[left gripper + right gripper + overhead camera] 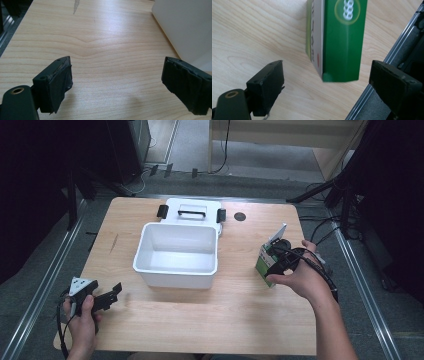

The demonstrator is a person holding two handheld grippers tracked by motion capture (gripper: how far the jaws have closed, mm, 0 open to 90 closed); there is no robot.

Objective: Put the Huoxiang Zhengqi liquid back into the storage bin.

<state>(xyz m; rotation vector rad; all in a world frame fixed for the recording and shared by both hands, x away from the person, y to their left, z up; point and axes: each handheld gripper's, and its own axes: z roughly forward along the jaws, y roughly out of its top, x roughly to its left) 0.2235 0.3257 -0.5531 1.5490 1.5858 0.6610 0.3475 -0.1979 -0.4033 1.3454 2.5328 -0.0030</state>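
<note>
A green and white carton (263, 261) stands upright near the table's right edge. In the right gripper view the carton (342, 40) rises ahead of the jaws. My right gripper (327, 72) is open, its jaws standing wide with a gap to the carton on both sides. From above, the right gripper (276, 265) hangs just over the carton, in a person's hand. My left gripper (111, 295) rests low at the table's front left, and in its own view the left gripper (117, 72) is open over bare wood with nothing between the jaws.
An open white bin (150, 251) stands at the table's middle, with its lid (192, 205) lying behind it. The bin's wall (185, 25) is close on the left gripper's right. A metal rail (387, 62) runs along the table's right edge beside the carton.
</note>
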